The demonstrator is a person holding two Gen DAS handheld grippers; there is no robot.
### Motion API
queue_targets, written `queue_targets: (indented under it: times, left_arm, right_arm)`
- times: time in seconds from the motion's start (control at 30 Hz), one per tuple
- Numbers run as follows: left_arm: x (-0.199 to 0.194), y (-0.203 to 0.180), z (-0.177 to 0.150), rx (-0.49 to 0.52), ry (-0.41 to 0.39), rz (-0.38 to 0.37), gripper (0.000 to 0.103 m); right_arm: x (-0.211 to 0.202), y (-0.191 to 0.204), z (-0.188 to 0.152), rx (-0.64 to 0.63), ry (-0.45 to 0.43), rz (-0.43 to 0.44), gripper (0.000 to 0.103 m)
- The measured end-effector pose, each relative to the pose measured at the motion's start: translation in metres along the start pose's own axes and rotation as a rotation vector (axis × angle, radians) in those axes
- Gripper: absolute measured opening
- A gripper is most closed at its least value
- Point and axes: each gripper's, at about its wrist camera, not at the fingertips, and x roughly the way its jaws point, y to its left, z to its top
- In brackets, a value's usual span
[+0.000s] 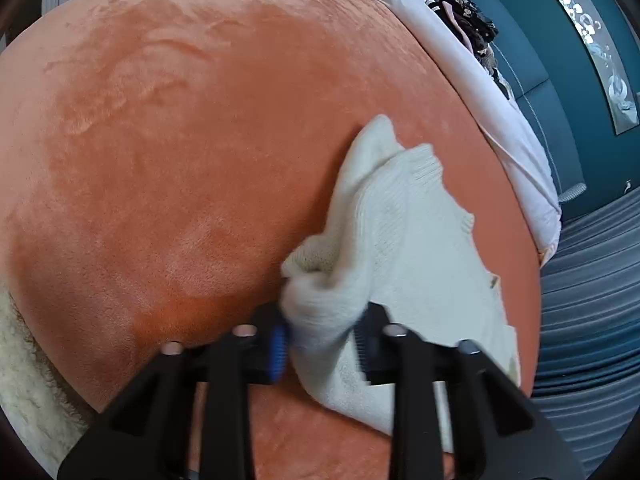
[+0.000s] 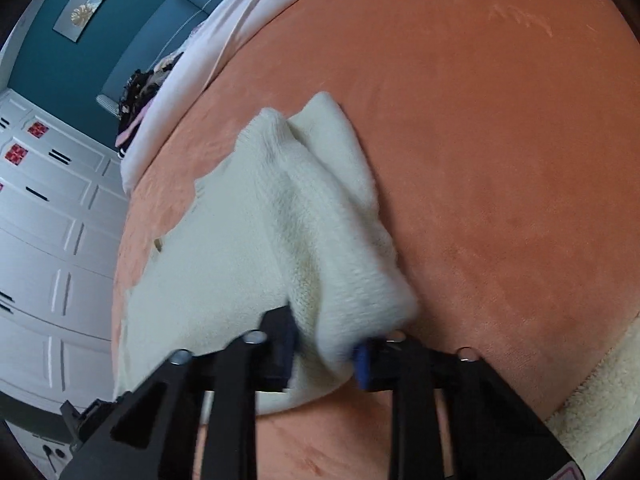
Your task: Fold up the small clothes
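Cream-white knitted garment [image 1: 404, 240] lying bunched on an orange plush bed cover [image 1: 180, 160], towards its right side in the left wrist view and its left side in the right wrist view [image 2: 256, 248]. Left gripper [image 1: 322, 346] at the near edge of the knit, jaws closed on a gathered fold of it, blue ribbed pads pressed into the fabric on both sides. Right gripper [image 2: 326, 350] likewise clamped on a thick roll of the same garment at its near end, cloth bulging between the black fingers. Garment partly lifted and creased where pinched, the far part resting flat on the cover. Pale pink sheet [image 1: 480, 92] along the far edge of the bed, dark patterned clothes [image 1: 472, 20] heaped beyond it. Teal wall [image 2: 60, 60] and white panelled cupboard doors [image 2: 48, 220] behind.
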Motion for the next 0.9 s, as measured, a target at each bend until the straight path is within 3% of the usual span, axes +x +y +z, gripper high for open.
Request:
queue_targets:
  times: [0.1, 0.17, 0.27, 0.37, 0.43, 0.47, 0.5, 0.57, 0.63, 0.7, 0.87, 0.9]
  left_arm:
    - [-0.029, -0.004, -0.002, 0.039, 0.0, -0.053, 0.011]
    - [-0.05, -0.001, -0.01, 0.078, 0.014, -0.058, 0.01]
    - [-0.067, 0.02, -0.03, 0.091, 0.067, -0.027, 0.01]
    - [-0.062, 0.043, -0.052, 0.123, 0.114, 0.044, 0.01]
    - [-0.063, 0.049, -0.059, 0.119, 0.098, 0.051, 0.011]
    - [-0.07, 0.045, -0.059, 0.128, 0.074, 0.044, 0.012]
    - [-0.078, 0.038, -0.058, 0.154, 0.044, 0.042, 0.015]
    - [-0.094, 0.015, -0.051, 0.233, -0.031, 0.058, 0.021]
    - [-0.105, -0.008, -0.041, 0.302, -0.134, 0.075, 0.056]
    - [-0.1, -0.029, -0.026, 0.349, -0.189, 0.083, 0.071]
    - [-0.028, -0.056, 0.0, 0.346, -0.075, 0.069, 0.07]
    - [-0.014, -0.058, 0.001, 0.346, -0.055, 0.083, 0.06]
  right_arm:
    - [-0.028, 0.007, 0.001, 0.026, -0.02, 0.101, 0.013]
    - [-0.049, 0.013, -0.007, -0.011, 0.002, 0.114, 0.013]
    - [-0.071, 0.008, -0.03, -0.094, 0.044, 0.038, 0.013]
    - [-0.062, -0.024, -0.056, -0.089, 0.155, -0.063, 0.019]
    - [-0.058, -0.043, -0.062, -0.041, 0.19, -0.117, 0.022]
    - [-0.064, -0.047, -0.06, -0.005, 0.17, -0.084, 0.025]
    - [-0.075, -0.045, -0.056, 0.01, 0.126, -0.074, 0.029]
    - [-0.095, -0.031, -0.047, -0.039, 0.002, -0.15, 0.055]
    - [-0.111, -0.009, -0.036, -0.149, -0.127, -0.188, 0.061]
    - [-0.101, 0.011, -0.022, -0.234, -0.147, -0.175, 0.061]
    - [-0.032, 0.033, 0.005, -0.275, -0.068, -0.168, 0.06]
    - [-0.018, 0.035, 0.007, -0.272, -0.046, -0.169, 0.053]
